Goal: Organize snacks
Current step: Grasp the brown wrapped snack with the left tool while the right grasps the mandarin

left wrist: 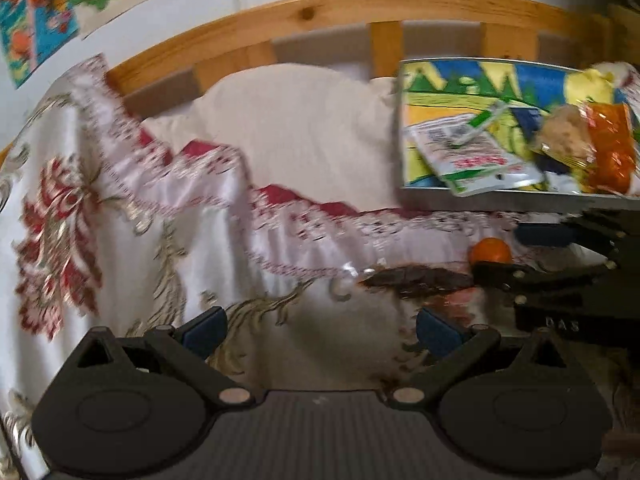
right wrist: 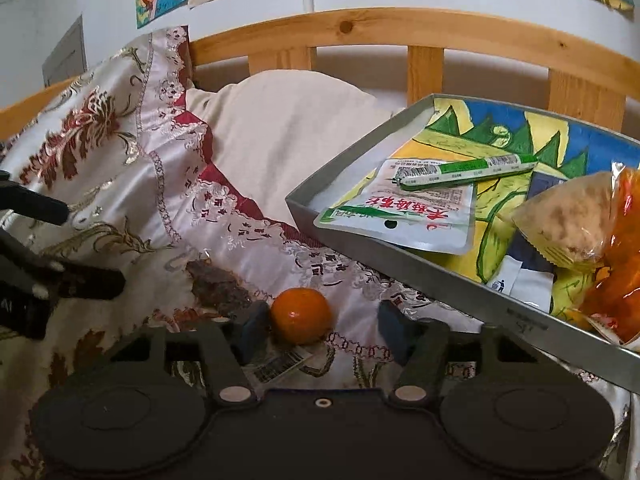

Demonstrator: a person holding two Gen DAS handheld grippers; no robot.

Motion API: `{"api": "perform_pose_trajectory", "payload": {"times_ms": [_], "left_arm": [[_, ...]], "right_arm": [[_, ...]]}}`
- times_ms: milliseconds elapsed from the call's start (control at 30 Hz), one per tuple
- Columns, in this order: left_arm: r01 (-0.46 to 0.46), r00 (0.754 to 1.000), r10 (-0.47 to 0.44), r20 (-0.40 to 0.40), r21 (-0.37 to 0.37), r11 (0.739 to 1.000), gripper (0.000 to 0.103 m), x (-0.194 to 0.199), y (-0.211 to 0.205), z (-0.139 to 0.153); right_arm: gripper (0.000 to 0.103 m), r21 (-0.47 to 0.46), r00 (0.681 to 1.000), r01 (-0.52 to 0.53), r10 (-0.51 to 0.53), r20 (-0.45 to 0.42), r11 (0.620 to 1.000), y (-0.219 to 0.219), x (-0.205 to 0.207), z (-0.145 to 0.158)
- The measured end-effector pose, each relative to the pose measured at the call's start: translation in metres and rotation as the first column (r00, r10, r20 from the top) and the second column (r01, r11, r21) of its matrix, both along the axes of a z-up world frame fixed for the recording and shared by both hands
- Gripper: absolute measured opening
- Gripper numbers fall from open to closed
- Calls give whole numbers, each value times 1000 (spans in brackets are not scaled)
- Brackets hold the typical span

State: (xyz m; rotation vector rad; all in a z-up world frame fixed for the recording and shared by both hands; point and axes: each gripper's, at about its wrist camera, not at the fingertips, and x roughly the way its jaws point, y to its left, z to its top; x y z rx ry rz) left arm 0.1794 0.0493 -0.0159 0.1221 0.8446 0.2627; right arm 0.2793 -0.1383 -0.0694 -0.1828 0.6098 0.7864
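A small orange fruit [right wrist: 301, 315] lies on the embroidered bedspread, between the open fingers of my right gripper [right wrist: 322, 330], close to the left pad. It also shows in the left wrist view [left wrist: 490, 251], next to the right gripper's fingers [left wrist: 540, 272]. A grey tray [right wrist: 400, 270] with a colourful lining sits to the right and holds a white-green snack pouch [right wrist: 404, 210], a green sausage stick [right wrist: 464, 170], a pale wrapped cake [right wrist: 568, 224] and an orange bag [right wrist: 624, 264]. My left gripper [left wrist: 322, 330] is open and empty above the bedspread.
A flat brown snack packet [right wrist: 218, 286] lies on the bedspread left of the fruit, and a barcoded wrapper [right wrist: 280, 366] lies under the right gripper. A cream pillow [right wrist: 288, 128] and a wooden headboard [right wrist: 400, 24] are behind. The left gripper's fingers [right wrist: 40, 240] show at the left edge.
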Motion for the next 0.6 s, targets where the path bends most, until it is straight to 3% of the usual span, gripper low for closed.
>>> {"api": "perform_pose_trajectory", "payload": {"times_ms": [100,333,467,600], "left_arm": [[74,997,-74,-21,2,997,103,7,-8,-3],[252,967,-249,-59,43,967,102,15,-21,-16],[371,918,-371,-137,-26,928,103,32,-23,-21],[491,860,-483,-163,16,871,103,46,-32,-23]], "right_arm": [[36,14,999,-22,22,-25,1000,-2,1,1],[35,-8,999,-15,15,32,1000,-13,-8,9],[35,-32,998,14,-12,61,999,-33,-13,16],[35,-35,999,34,-33,29,999,-50,-15,18]]}}
